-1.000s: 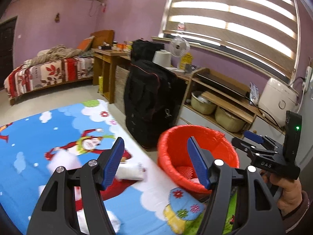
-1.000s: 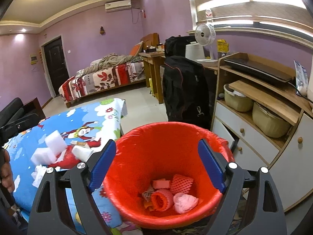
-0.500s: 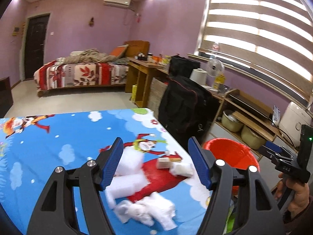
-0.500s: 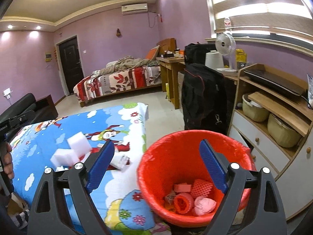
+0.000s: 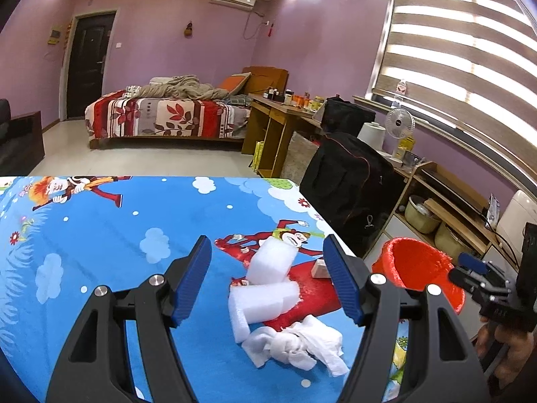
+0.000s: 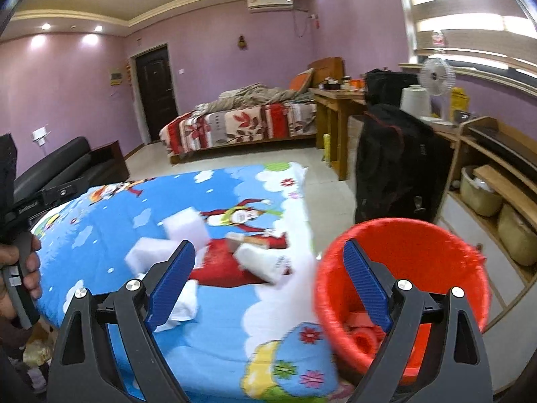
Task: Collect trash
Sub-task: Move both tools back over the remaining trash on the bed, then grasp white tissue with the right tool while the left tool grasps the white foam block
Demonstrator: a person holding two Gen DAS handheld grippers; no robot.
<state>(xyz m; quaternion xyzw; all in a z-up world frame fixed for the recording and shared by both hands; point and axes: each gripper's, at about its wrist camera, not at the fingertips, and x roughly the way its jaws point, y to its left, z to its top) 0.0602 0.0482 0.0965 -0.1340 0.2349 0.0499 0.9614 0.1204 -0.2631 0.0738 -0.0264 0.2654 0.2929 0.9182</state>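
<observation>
White foam blocks [image 5: 268, 282] and a crumpled white tissue [image 5: 295, 342] lie on the blue cartoon tablecloth [image 5: 100, 235]; a small tan piece [image 5: 320, 270] lies beside them. My left gripper [image 5: 268, 285] is open and empty, above and in front of the foam. The red basket [image 6: 412, 268] stands off the table's right edge with red and pink trash inside. My right gripper [image 6: 268, 288] is open and empty, between table and basket. The foam blocks [image 6: 184, 228] and a white wrapped piece [image 6: 258, 262] show there too.
A black bag [image 5: 349, 181] leans against wooden shelves [image 5: 446, 208] at the right. A bed [image 5: 161, 114] and a desk [image 5: 278, 124] stand at the back. A black sofa [image 6: 57, 168] is at the left. The right gripper's body [image 5: 496, 288] shows at the left wrist view's right edge.
Both grippers have swung left, away from the red basket and toward the table. The foam and tissue now lie between my left gripper's fingers. Both stay open.
</observation>
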